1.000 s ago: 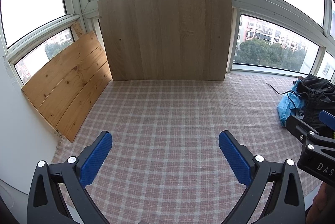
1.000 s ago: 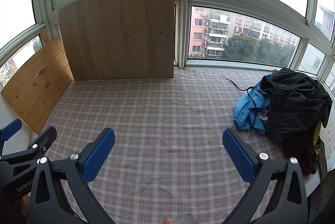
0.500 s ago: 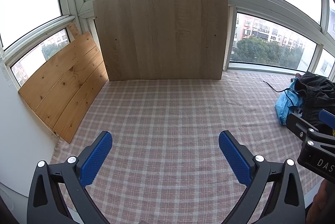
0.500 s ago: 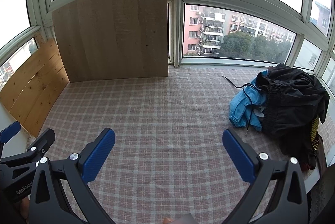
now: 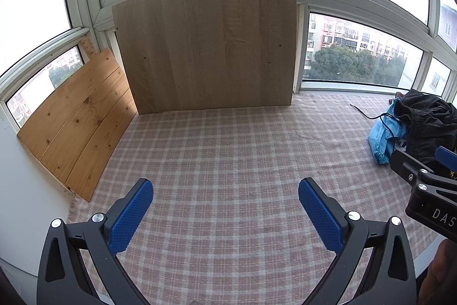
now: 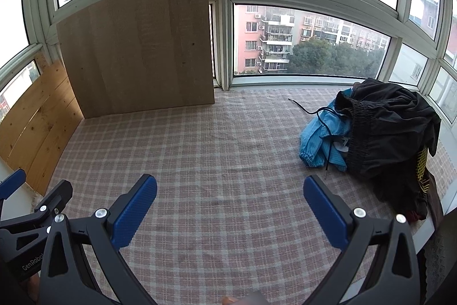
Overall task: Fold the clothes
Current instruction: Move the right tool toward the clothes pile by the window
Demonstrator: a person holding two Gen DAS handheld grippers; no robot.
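A heap of clothes lies at the right side of the checked cloth surface (image 6: 217,151): a black garment (image 6: 391,128) on top, a light blue garment (image 6: 320,142) beside it with a dark cord (image 6: 322,116) across it. In the left wrist view the same black garment (image 5: 428,116) and blue garment (image 5: 384,138) sit at the far right. My right gripper (image 6: 230,192) hovers open over bare cloth, left of the heap. My left gripper (image 5: 225,195) is open too, with nothing between its blue pads.
A pale wooden board (image 5: 208,48) leans upright against the back windows. A pine plank panel (image 5: 77,125) leans along the left wall. Windows ring the surface. The right gripper's body (image 5: 422,191) shows at the right edge of the left wrist view.
Both cameras have pulled back and shifted a little, so the boards and clothes heap sit slightly lower left in view. Both grippers stay open and empty.
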